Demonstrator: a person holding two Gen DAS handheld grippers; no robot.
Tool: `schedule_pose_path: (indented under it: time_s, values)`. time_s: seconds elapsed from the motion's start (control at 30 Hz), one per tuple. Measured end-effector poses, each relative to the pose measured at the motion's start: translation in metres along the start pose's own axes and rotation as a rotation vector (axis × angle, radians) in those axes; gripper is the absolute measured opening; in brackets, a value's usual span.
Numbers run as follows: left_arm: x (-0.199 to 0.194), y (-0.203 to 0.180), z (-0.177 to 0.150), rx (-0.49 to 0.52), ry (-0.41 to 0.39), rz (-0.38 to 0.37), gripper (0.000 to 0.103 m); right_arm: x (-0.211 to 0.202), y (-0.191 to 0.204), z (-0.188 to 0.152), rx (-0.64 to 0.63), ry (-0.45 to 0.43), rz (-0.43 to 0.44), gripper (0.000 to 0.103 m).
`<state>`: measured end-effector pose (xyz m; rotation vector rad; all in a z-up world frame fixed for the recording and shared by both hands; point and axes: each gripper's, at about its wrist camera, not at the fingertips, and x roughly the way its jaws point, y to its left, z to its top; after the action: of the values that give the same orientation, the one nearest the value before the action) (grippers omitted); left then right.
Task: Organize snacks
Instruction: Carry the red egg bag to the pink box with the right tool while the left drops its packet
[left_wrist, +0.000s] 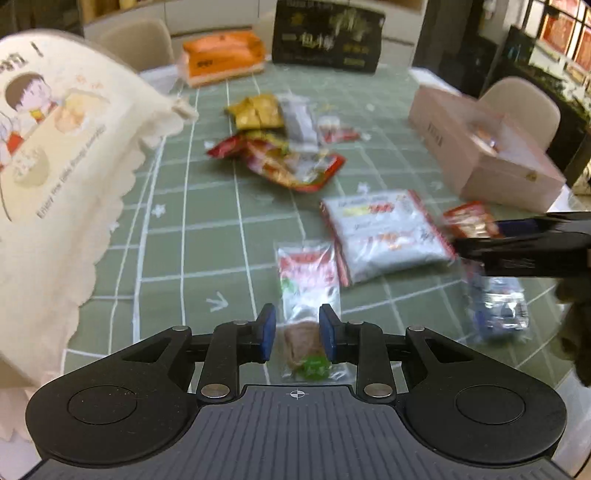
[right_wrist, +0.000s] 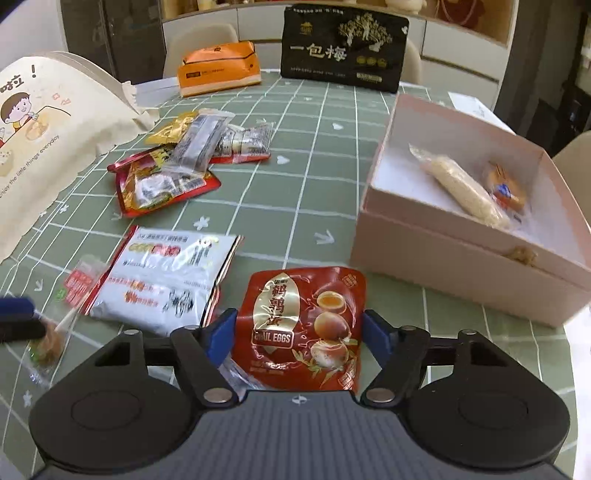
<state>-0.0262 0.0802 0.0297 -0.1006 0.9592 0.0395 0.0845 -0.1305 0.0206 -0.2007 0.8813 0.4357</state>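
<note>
Snacks lie loose over the green checked worktop (right_wrist: 314, 177); two are already in the pink box (right_wrist: 461, 258) at 2 o'clock in the right wrist view: a pale roll (right_wrist: 461, 188) and an orange packet (right_wrist: 506, 188).

Right gripper (right_wrist: 299, 332): jaws apart, one on each side of the red egg pouch (right_wrist: 306, 328). Pads look near its edges; contact cannot be confirmed, nor whether the pouch is off the worktop.

Left gripper (left_wrist: 297, 332): jaws apart, straddling a clear packet (left_wrist: 308, 291) holding a brown item, at 12 o'clock in its own view. No grip.

Other stock: a silver-white pack (right_wrist: 166, 277) at 10 o'clock of the right gripper; a red-and-yellow heap (right_wrist: 173, 166) further out at 11 o'clock. A cream bag (right_wrist: 48, 140) stands at the left edge. An orange pack (right_wrist: 218, 68) and a black pack (right_wrist: 343, 48) sit at the far edge.

Step in hand, by judgement: picking up, both grippers lined up on separate packets. Task is early; most items remain outside the box.

Next move: close the right jaws on the egg pouch, lift, carry toward 2 o'clock and release over the box's open side. The pouch is slick and flat and may slip or fold. The left jaws should close on the clear packet's thicker middle, since thin film gives little to grip.
</note>
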Motion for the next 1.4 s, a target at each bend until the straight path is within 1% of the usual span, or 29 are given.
schedule_pose_path:
  time_s: [0.07, 0.13, 0.17, 0.2, 0.27, 0.3, 0.37, 0.4, 0.47, 0.5, 0.53, 0.6, 0.63, 0.7, 0.77, 0.8, 0.87, 0.93, 0.97, 1.03, 1.07, 1.13, 1.17, 1.2, 1.23, 1.27, 1.3, 1.33, 1.4]
  values:
    - [0.003, -0.002, -0.001, 0.025, -0.017, -0.013, 0.033, -0.008, -0.007, -0.01, -0.003, 0.002, -0.018, 0.072]
    - [0.005, -0.007, -0.002, 0.047, -0.015, -0.031, 0.039, -0.02, -0.02, -0.023, 0.02, 0.013, -0.026, 0.072]
    - [0.009, -0.011, -0.002, 0.064, 0.013, -0.058, 0.051, -0.027, -0.027, -0.031, 0.036, 0.018, -0.031, 0.072]
    - [0.011, -0.019, -0.003, 0.098, 0.029, -0.089, 0.065, -0.033, -0.034, -0.038, 0.056, 0.022, -0.04, 0.073]
    - [0.013, -0.037, -0.008, 0.192, 0.037, -0.135, 0.08, -0.045, -0.045, -0.053, 0.08, 0.024, -0.063, 0.073]
    - [0.014, -0.048, -0.01, 0.234, 0.043, -0.161, 0.084, -0.05, -0.05, -0.061, 0.087, 0.021, -0.075, 0.073]
    - [0.013, -0.062, -0.013, 0.277, 0.043, -0.21, 0.084, -0.058, -0.058, -0.073, 0.109, 0.014, -0.086, 0.074]
    - [0.013, -0.07, -0.014, 0.301, 0.043, -0.223, 0.084, -0.062, -0.061, -0.078, 0.122, 0.009, -0.086, 0.078]
    - [0.015, -0.078, -0.017, 0.317, 0.035, -0.197, 0.084, -0.064, -0.063, -0.085, 0.139, -0.002, -0.106, 0.085]
    - [0.017, -0.077, -0.015, 0.294, 0.031, -0.189, 0.082, -0.064, -0.064, -0.087, 0.152, -0.01, -0.114, 0.086]
    - [0.019, -0.074, -0.01, 0.239, 0.031, -0.189, 0.081, -0.064, -0.064, -0.088, 0.159, -0.019, -0.121, 0.087]
    - [0.021, -0.061, -0.001, 0.088, 0.044, -0.212, 0.078, -0.063, -0.062, -0.087, 0.17, -0.031, -0.134, 0.088]
    - [0.023, -0.053, 0.003, 0.003, 0.052, -0.236, 0.078, -0.061, -0.062, -0.086, 0.175, -0.034, -0.137, 0.088]
    - [0.028, -0.046, 0.011, -0.114, 0.068, -0.264, 0.078, -0.058, -0.058, -0.083, 0.177, -0.037, -0.141, 0.088]
    - [0.032, -0.05, 0.019, -0.135, 0.071, -0.251, 0.078, -0.056, -0.056, -0.08, 0.185, -0.044, -0.14, 0.09]
    - [0.035, -0.056, 0.022, -0.105, 0.067, -0.24, 0.078, -0.054, -0.054, -0.08, 0.187, -0.05, -0.143, 0.092]
    - [0.039, -0.075, 0.022, 0.023, 0.036, -0.208, 0.083, -0.052, -0.05, -0.079, 0.183, -0.063, -0.143, 0.094]
    - [0.044, -0.09, 0.019, 0.163, -0.009, -0.165, 0.084, -0.05, -0.048, -0.08, 0.18, -0.075, -0.143, 0.096]
    - [0.047, -0.092, 0.018, 0.197, -0.029, -0.147, 0.084, -0.05, -0.048, -0.08, 0.176, -0.08, -0.141, 0.096]
    - [0.053, -0.093, 0.022, 0.196, -0.058, -0.117, 0.084, -0.049, -0.05, -0.081, 0.168, -0.086, -0.134, 0.097]
    - [0.056, -0.093, 0.026, 0.187, -0.062, -0.113, 0.082, -0.049, -0.05, -0.081, 0.164, -0.087, -0.13, 0.097]
    - [0.057, -0.095, 0.03, 0.205, -0.065, -0.088, 0.062, -0.048, -0.05, -0.08, 0.161, -0.086, -0.13, 0.097]
    - [0.053, -0.095, 0.027, 0.228, -0.067, -0.08, 0.049, -0.048, -0.05, -0.08, 0.16, -0.084, -0.13, 0.097]
    - [0.049, -0.094, 0.023, 0.245, -0.061, -0.104, 0.045, -0.049, -0.05, -0.08, 0.159, -0.078, -0.128, 0.093]
    - [0.044, -0.092, 0.017, 0.266, -0.058, -0.122, 0.044, -0.05, -0.051, -0.08, 0.159, -0.072, -0.124, 0.089]
    - [0.038, -0.092, 0.008, 0.299, -0.057, -0.134, 0.043, -0.053, -0.051, -0.08, 0.154, -0.071, -0.121, 0.076]
    - [0.032, -0.092, -0.003, 0.343, -0.067, -0.139, 0.043, -0.058, -0.051, -0.081, 0.143, -0.069, -0.111, 0.07]
    - [0.026, -0.093, -0.012, 0.371, -0.074, -0.146, 0.042, -0.062, -0.053, -0.081, 0.136, -0.052, -0.093, 0.07]
    - [0.019, -0.092, -0.023, 0.383, -0.067, -0.169, 0.038, -0.071, -0.058, -0.083, 0.156, -0.036, -0.059, 0.07]
